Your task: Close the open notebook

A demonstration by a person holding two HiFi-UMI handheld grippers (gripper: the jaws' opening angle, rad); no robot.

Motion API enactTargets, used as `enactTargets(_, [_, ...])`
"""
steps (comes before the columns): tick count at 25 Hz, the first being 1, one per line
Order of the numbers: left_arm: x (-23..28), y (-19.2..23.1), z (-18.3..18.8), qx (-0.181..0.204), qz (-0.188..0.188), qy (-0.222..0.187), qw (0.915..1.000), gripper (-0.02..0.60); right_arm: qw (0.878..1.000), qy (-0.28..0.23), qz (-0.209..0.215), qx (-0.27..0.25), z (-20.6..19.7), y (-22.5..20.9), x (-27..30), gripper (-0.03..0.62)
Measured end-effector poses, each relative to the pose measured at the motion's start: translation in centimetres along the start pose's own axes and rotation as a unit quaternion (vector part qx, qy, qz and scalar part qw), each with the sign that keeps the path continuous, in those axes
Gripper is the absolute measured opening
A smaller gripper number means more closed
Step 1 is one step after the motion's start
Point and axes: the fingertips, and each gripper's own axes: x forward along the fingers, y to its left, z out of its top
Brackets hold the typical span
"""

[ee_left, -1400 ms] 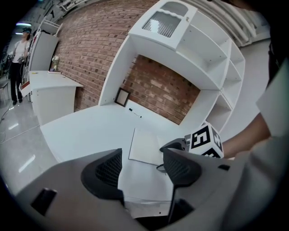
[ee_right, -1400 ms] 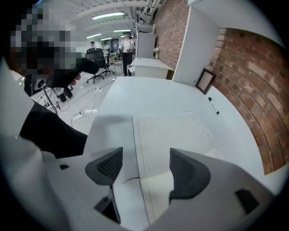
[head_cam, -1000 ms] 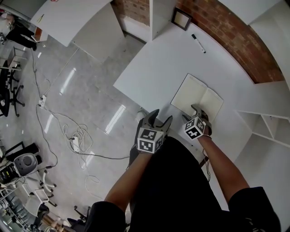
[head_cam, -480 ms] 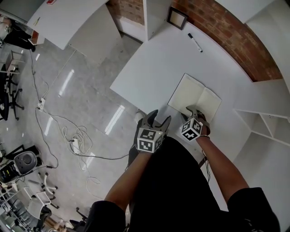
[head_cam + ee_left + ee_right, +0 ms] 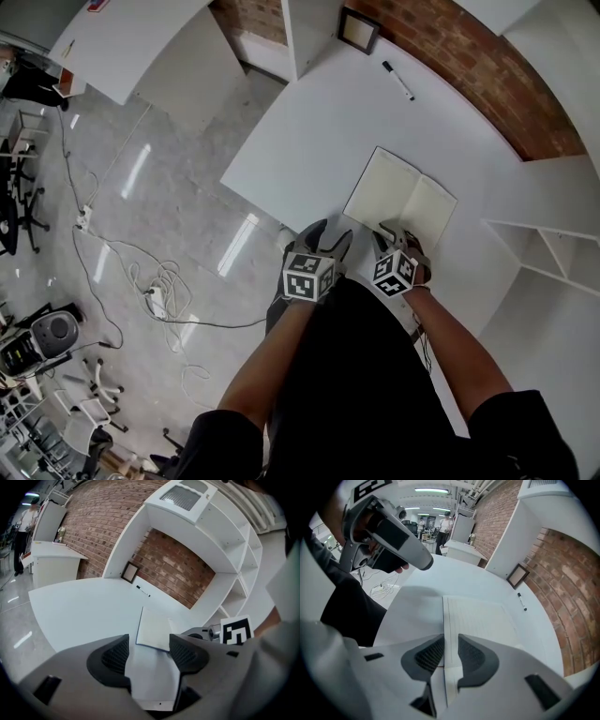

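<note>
Lying open, cream notebook (image 5: 398, 199); right gripper (image 5: 396, 234) jaws narrowing astride edge, maybe touching; left gripper (image 5: 330, 232) wide.

no word, number or brand can be read anywhere in these views. the left marker cube (image 5: 307, 277) and the right marker cube (image 5: 394, 271) carry only black-and-white square patterns, not letters. the notebook (image 5: 400, 199) shows only faint ruled lines on its open pages, and any print on the pen (image 5: 397, 81) is too small to tell.
</note>
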Motion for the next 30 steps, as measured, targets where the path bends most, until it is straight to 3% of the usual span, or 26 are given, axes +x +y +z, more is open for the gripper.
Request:
enactTargets(8, [2.7,0.6,-1.5,-0.055,-0.019,0.019,0.9981,0.265,1.000,-0.007,-0.004,0.018,-0.1,0.1,-0.3,0.086])
enactTargets(16, [4.8,0.8,-1.1,-0.117,-0.038,0.009,0.9923,0.265,0.999,-0.016,-0.007,0.035,-0.1,-0.4,-0.3,0.081])
enactTargets(24, [6.2,0.3,-1.0,-0.146,-0.061,0.021,0.9871,0.256,0.999,-0.023,-0.004,0.046,-0.1,-0.2,-0.6,0.080])
enactTargets(30, [6.7,-0.4,-0.9,-0.141,-0.078,0.037,0.9862,0.198,0.998,-0.023,-0.006,0.061,-0.1,-0.3,-0.9,0.074])
